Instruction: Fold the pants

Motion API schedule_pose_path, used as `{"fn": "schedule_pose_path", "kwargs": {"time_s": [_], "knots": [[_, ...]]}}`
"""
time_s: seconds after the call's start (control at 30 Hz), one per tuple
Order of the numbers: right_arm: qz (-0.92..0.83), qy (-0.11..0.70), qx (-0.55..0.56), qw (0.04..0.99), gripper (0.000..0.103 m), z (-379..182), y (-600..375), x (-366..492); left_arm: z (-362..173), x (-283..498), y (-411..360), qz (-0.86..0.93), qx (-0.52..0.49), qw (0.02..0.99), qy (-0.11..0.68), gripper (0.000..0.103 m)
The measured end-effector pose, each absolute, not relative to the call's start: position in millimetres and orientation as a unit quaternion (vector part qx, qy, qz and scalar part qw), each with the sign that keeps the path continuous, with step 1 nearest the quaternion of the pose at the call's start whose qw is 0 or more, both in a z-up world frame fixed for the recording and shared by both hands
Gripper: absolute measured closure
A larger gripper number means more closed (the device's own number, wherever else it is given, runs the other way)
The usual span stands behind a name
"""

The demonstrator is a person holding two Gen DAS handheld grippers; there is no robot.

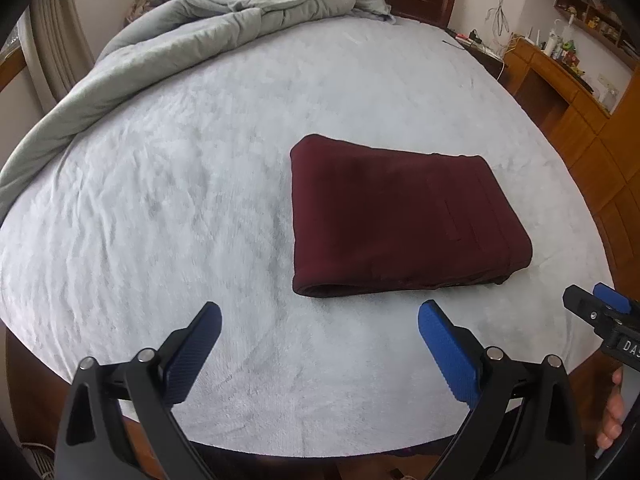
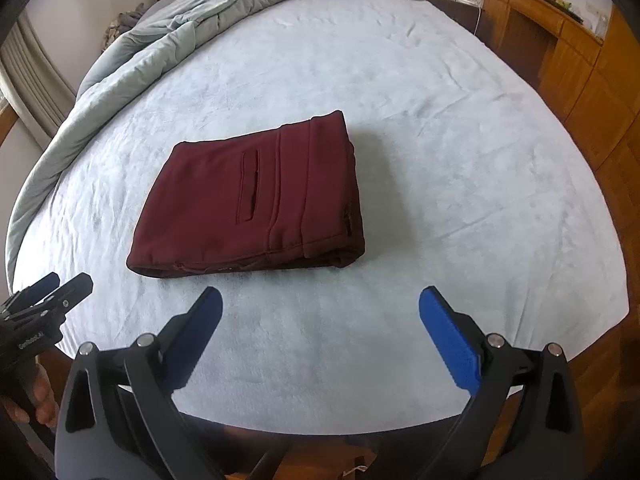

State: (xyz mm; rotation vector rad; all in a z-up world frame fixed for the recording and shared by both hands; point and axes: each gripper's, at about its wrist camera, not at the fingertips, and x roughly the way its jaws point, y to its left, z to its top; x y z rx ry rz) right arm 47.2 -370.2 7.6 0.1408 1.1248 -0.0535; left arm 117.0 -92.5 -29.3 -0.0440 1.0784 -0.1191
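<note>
Lying folded into a thick maroon rectangle, the pants [image 1: 404, 220] rest flat on the pale bed sheet [image 1: 200, 200], toward its near edge.

A rumpled grey duvet [image 1: 180, 48] is heaped along the far left side of the sheet, well apart from the pants. Both tools hang above the near edge with nothing between their fingers: the left gripper [image 1: 320, 344] is spread wide, and the right gripper [image 2: 320, 336] is likewise released.

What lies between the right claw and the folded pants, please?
Only bare bedsheet: in the right wrist view, nothing sits between the open right claw and the pants.
</note>
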Motion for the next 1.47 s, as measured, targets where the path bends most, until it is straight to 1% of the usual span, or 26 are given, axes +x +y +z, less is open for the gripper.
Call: {"fn": "schedule_pose_path", "kwargs": {"time_s": [0.33, 0.67, 1.13, 1.47], "knots": [[-0.034, 0.519, 0.060, 0.852, 0.005, 21.7, -369.3, 44.3, -9.5, 110.9, -95.8, -0.060, -0.017, 0.868, 0.492, 0.004], [-0.042, 0.515, 0.037, 0.856, 0.005, 27.7, -362.0, 44.3, -0.7, 107.3, -98.7, -0.050, -0.002, 0.876, 0.480, 0.004], [-0.041, 0.530, 0.040, 0.846, 0.005, 16.5, -356.9, 46.8, -3.9, 104.1, -101.6, -0.043, 0.010, 0.880, 0.472, 0.004], [-0.039, 0.531, 0.046, 0.845, 0.005, 13.9, -357.4, 46.9, -12.0, 107.8, -99.8, -0.052, -0.005, 0.867, 0.495, 0.004]]}}
